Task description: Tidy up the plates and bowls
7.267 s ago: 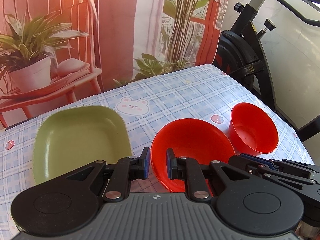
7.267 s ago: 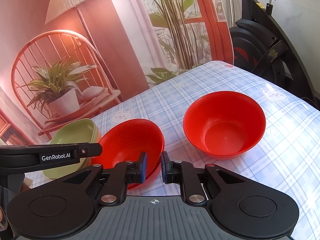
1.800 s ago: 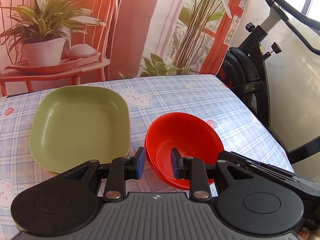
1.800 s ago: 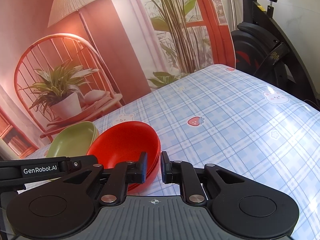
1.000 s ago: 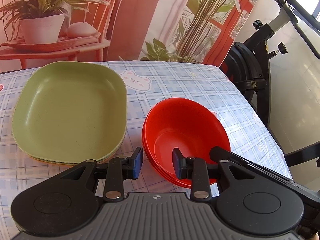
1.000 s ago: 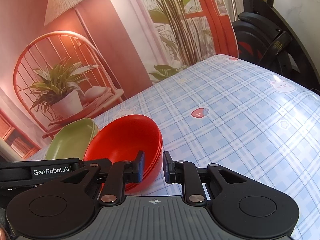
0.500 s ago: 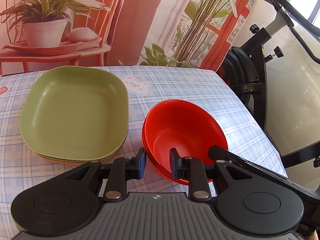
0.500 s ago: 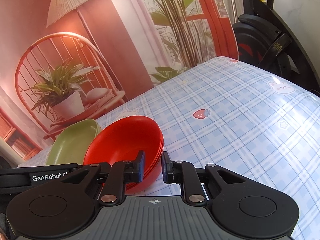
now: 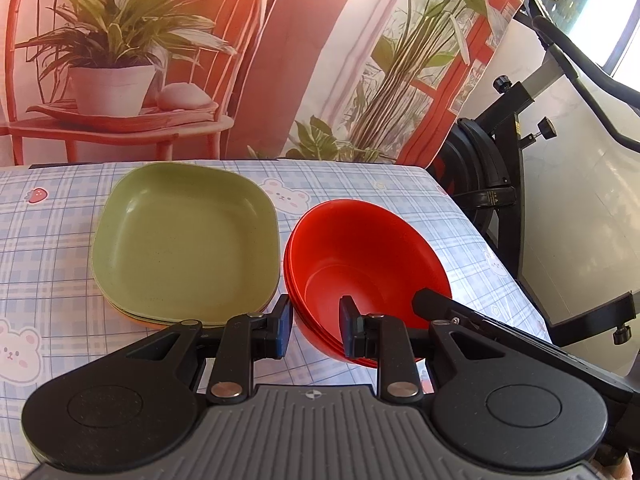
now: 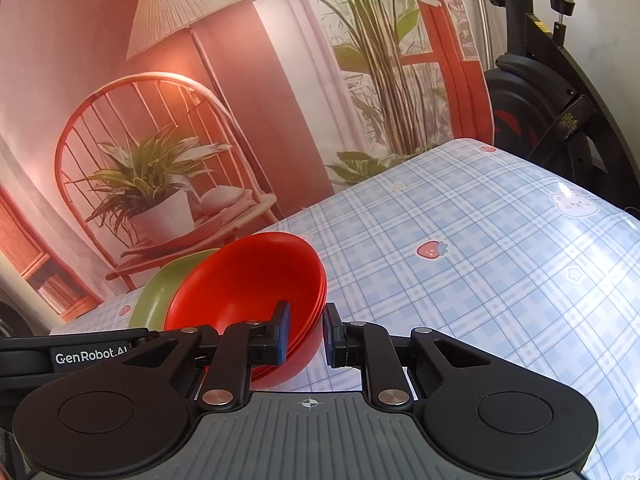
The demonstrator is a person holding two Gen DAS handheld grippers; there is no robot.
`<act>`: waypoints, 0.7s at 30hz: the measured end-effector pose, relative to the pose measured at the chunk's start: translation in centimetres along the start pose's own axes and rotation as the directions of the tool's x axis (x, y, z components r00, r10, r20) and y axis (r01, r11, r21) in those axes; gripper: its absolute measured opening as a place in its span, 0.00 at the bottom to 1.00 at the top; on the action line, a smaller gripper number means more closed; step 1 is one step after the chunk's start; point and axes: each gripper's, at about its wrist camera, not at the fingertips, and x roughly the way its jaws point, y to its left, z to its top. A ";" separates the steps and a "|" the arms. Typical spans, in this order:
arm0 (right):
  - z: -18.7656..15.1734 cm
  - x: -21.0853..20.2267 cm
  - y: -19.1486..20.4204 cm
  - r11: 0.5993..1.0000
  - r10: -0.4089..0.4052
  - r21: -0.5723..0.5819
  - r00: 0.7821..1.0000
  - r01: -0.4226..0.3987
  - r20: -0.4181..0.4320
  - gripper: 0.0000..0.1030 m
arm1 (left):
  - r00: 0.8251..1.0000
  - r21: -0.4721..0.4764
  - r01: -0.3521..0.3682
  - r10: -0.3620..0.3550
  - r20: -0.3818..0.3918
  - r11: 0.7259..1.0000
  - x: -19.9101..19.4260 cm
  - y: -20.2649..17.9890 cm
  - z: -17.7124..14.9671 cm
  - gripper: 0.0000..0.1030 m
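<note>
Desk, plaid cloth. Green plates stacked left-centre; red bowls nested just beside them on the right. Left gripper narrowly parted, straddling the bowls' near rim, apparently not pinching. Right gripper nearly closed, empty, straddling the opposite rim. Risk: a finger catching a rim on withdrawal could tip or unseat the nest.

Stacked green plates sit just beside nested red bowls on the checked tablecloth; left gripper straddles the bowls' near rim.
</note>
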 end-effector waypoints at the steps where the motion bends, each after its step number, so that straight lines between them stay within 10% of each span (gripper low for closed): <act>1: 0.1 0.0 0.2 1.000 0.000 -0.002 1.000 0.000 0.000 0.15 | 1.000 -0.004 0.002 -0.002 0.005 1.000 -0.3 0.3 0.1 0.26; 21: 0.5 5.4 8.0 0.995 0.095 -0.030 0.993 -0.098 -0.067 0.16 | 0.997 -0.042 -0.059 0.061 0.040 0.997 -2.5 8.1 3.4 0.26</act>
